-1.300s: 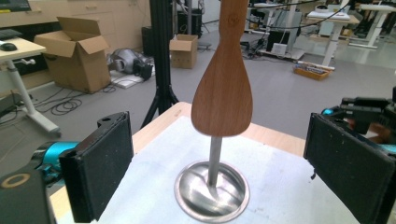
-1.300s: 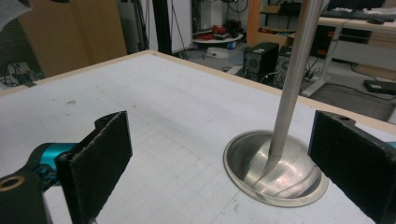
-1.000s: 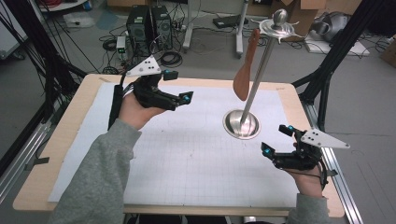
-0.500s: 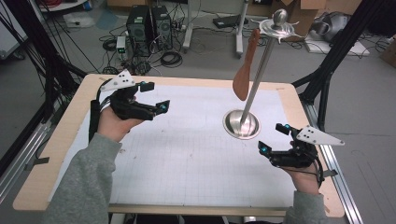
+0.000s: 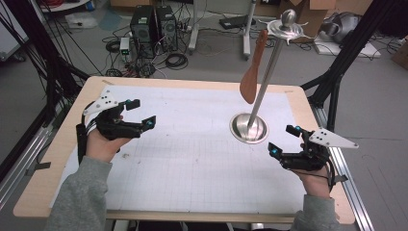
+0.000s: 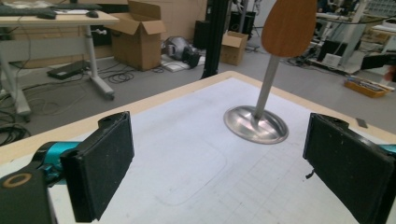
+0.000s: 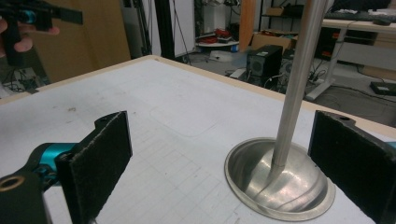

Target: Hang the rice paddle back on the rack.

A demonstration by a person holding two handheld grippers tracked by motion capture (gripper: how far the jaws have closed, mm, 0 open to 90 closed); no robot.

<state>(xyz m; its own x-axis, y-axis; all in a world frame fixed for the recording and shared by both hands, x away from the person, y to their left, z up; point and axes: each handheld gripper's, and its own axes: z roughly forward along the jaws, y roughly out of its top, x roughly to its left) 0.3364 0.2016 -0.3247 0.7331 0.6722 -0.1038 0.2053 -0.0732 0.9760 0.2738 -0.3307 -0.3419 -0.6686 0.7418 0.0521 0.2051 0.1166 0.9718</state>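
Observation:
A metal stand rises from a round base [image 5: 248,128] right of the table's middle. A wooden spatula [image 5: 252,72] hangs from a hook at its top. My left gripper [image 5: 141,112] is open over the table's left side, well away from the stand, with nothing between its jaws. My right gripper [image 5: 282,139] is open just right of the base, also holding nothing. In the left gripper view, the left gripper [image 6: 219,154] faces the base [image 6: 256,123] and the spatula blade [image 6: 288,25]. In the right gripper view, the right gripper [image 7: 219,154] faces the base [image 7: 280,186] close up.
A white gridded mat [image 5: 192,163] covers the wooden table [image 5: 62,144]. Black frame posts [image 5: 53,72] stand at the left and right corners. Computer towers [image 5: 151,29], cables and cardboard boxes lie on the floor beyond the far edge.
My left gripper has moved left and back toward the person's side, away from the stand. The right gripper has barely shifted.

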